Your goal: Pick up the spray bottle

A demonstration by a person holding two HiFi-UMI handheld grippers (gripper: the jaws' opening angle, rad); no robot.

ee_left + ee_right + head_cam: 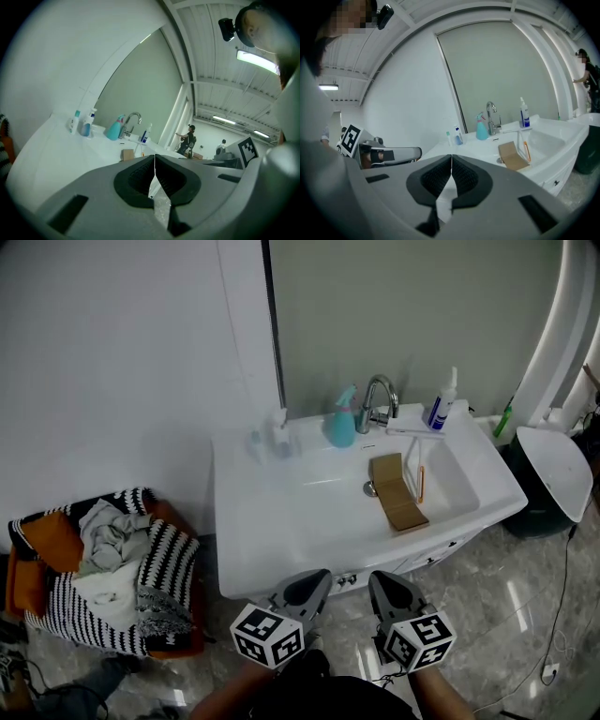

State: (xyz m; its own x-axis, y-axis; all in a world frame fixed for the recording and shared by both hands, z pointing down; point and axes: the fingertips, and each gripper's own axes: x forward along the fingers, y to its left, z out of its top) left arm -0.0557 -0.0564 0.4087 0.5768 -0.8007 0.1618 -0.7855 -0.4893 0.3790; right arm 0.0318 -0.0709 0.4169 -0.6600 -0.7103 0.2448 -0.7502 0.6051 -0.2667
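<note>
At the back of the white sink [272, 521], just left of the faucet [378, 401], we see the teal spray bottle [341, 418] standing upright with nothing touching it. Well short of it, at the bottom of the head view, we hold both grippers side by side before the sink's front edge. The left gripper [319, 579] has its jaws pressed together with nothing between them; in the left gripper view the pads meet along a thin seam. The right gripper [380, 579] is likewise closed and empty. Two small bottles [278, 432] stand at the sink's back left corner, apart from the spray bottle. A white bottle with a blue label [441, 405] stands on a ledge right of the faucet. In the basin lies a brown cardboard piece [397, 491] with an orange stick [421, 482] just beside it. On the floor to the left sits a basket of clothes [103, 568].
</note>
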